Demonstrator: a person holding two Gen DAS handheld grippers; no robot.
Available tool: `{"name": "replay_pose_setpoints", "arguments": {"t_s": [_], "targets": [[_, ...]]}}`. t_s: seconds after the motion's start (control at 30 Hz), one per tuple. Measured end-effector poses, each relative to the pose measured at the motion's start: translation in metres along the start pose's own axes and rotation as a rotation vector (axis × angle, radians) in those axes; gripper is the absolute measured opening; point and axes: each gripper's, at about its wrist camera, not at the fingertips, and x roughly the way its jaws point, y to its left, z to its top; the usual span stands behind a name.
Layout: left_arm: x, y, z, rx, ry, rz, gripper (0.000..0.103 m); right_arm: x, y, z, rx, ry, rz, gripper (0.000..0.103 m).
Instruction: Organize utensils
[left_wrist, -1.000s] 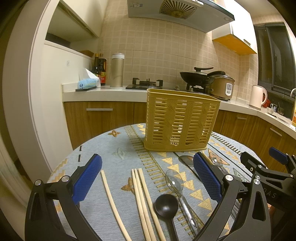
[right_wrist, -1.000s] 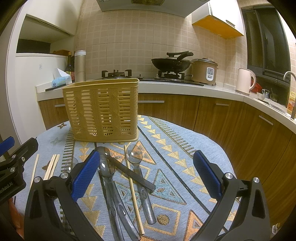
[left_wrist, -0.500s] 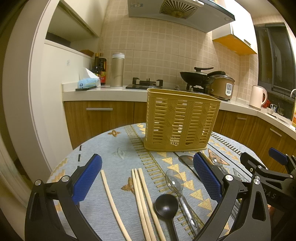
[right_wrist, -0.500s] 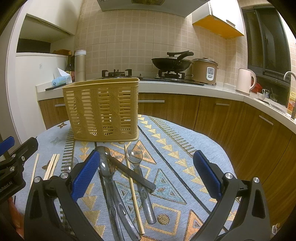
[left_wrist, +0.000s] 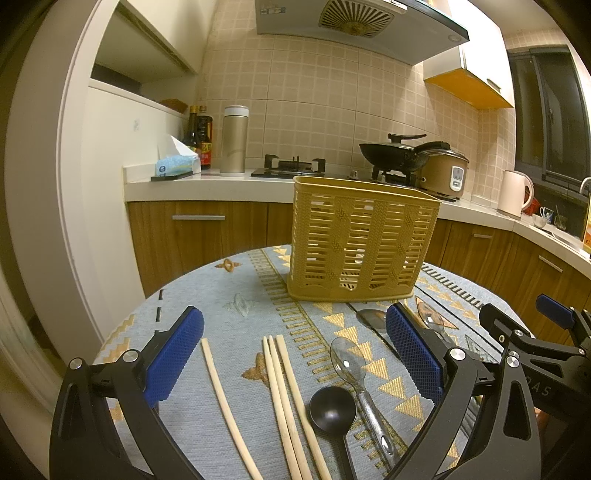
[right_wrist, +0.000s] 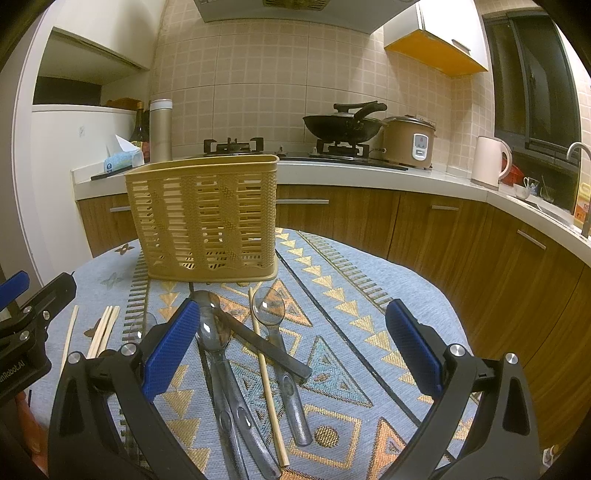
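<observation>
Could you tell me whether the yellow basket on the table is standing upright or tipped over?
Upright: the yellow basket stands on its base on the table, rim up.

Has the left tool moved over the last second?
No. The left tool frames the yellow basket and chopsticks exactly as before, open and empty.

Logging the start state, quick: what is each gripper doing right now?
Left gripper: open, holding nothing.
Right gripper: open, holding nothing.
</observation>
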Motion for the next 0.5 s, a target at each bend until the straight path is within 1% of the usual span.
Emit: {"name": "replay_pose_setpoints", "arguments": {"t_s": [0.5], "targets": [[-0.0008, 0.0006, 0.0002, -0.005, -0.007, 0.004, 0.095, -0.0001, -0.0002, 0.0001, 0.0, 0.0, -0.001, 0.096]]}}
